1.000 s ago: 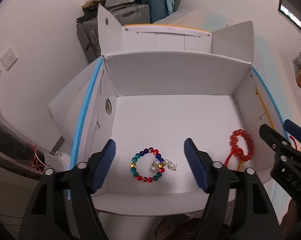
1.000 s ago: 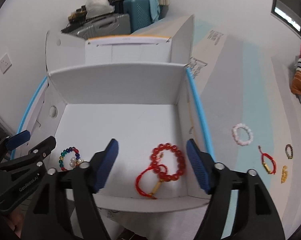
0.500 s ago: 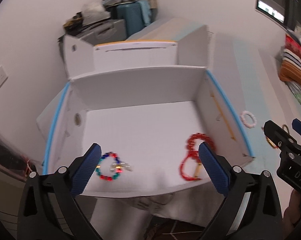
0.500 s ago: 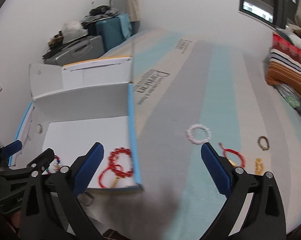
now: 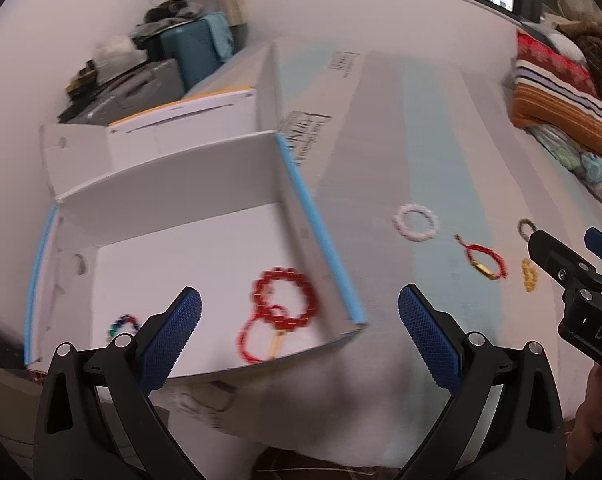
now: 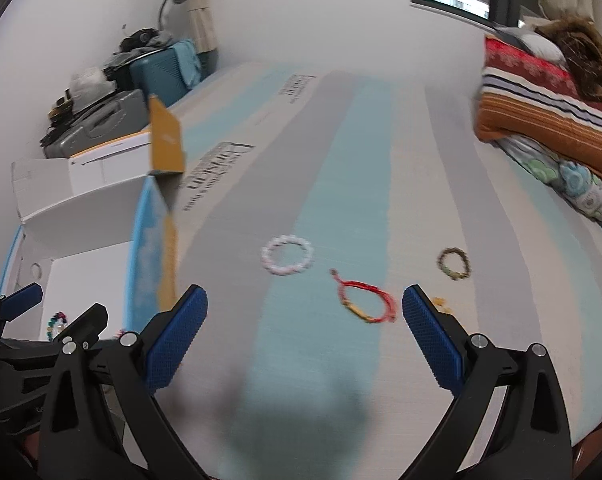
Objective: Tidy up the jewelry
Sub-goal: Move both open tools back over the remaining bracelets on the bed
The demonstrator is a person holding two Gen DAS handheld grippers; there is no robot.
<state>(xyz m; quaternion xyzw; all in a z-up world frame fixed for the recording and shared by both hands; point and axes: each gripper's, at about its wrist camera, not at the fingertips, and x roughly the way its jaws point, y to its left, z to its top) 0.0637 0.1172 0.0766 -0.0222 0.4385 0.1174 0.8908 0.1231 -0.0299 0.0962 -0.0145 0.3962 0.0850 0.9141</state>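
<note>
Both grippers, left (image 5: 300,316) and right (image 6: 305,312), gaping, empty; thin red cord bracelet (image 6: 365,300), blurred, probably slips between pads.

the left gripper (image 5: 299,312) fills the lower part of its own view, blue pads spread wide apart with nothing between them, tilted downward. the right gripper (image 6: 304,312) sits the same way low in its view, jaws wide and empty. each shows at the other's frame edge, and part of a hand (image 5: 593,412) shows at lower right.
</note>
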